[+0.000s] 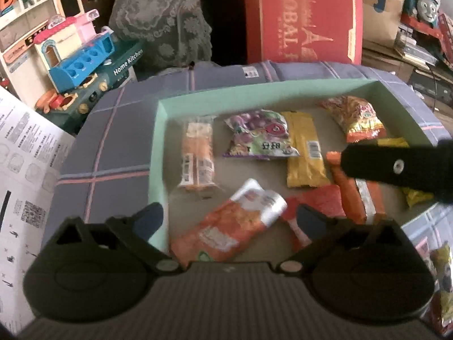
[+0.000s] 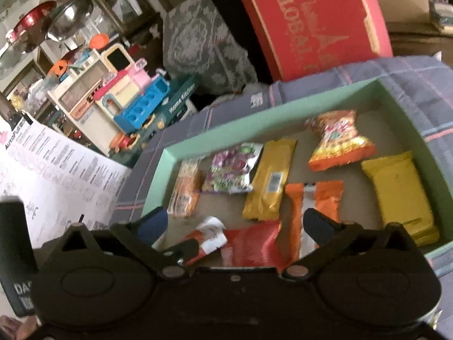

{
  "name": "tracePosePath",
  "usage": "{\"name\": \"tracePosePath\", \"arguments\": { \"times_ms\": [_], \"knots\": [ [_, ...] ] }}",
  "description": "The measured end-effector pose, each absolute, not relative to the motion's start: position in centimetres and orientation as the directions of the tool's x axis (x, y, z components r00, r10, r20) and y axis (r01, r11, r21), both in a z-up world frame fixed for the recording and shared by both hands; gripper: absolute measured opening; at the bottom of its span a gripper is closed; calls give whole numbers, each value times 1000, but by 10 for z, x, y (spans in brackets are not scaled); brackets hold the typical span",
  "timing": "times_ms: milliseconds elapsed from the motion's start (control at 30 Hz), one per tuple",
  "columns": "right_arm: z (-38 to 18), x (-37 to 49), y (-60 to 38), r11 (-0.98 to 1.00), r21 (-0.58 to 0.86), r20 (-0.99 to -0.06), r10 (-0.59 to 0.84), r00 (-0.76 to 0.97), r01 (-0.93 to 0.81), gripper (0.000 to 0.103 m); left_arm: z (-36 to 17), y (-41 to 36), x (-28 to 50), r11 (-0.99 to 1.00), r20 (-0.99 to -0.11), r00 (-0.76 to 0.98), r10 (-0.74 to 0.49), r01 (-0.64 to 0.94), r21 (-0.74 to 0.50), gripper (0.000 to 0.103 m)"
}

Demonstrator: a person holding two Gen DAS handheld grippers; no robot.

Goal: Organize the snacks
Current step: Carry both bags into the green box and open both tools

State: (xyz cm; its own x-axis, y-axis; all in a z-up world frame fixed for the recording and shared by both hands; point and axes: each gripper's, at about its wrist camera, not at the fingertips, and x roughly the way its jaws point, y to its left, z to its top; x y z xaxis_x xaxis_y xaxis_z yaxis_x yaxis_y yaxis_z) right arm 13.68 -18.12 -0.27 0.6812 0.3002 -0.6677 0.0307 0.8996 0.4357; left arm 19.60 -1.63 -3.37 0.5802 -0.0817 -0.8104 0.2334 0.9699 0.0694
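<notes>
A green box (image 1: 161, 153) on a purple checked cloth holds several snack packs: an orange biscuit pack (image 1: 196, 155), a purple candy bag (image 1: 259, 136), a yellow bar (image 1: 304, 153), an orange-yellow bag (image 1: 356, 116), an orange pack (image 1: 226, 232) and a red pack (image 1: 317, 201). My left gripper (image 1: 229, 221) is open and empty above the orange pack at the box's near edge. My right gripper (image 2: 237, 226) is open and empty above the red pack (image 2: 252, 243); one of its fingers (image 1: 396, 167) crosses the left wrist view. A large yellow pack (image 2: 402, 195) lies at the box's right.
A red carton (image 1: 303, 17) stands behind the box. A toy kitchen (image 1: 70, 56) sits at the back left. A white printed sheet (image 1: 25, 170) lies to the left. Another snack bag (image 1: 441, 277) lies outside the box at the near right.
</notes>
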Motion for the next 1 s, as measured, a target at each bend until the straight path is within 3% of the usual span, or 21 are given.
{"name": "tracePosePath", "arguments": {
  "times_ms": [1000],
  "knots": [
    [52, 3, -245, 927, 374, -651, 249, 717, 18, 103, 11, -30, 94, 962, -803, 578, -144, 274, 25, 103]
  ]
}}
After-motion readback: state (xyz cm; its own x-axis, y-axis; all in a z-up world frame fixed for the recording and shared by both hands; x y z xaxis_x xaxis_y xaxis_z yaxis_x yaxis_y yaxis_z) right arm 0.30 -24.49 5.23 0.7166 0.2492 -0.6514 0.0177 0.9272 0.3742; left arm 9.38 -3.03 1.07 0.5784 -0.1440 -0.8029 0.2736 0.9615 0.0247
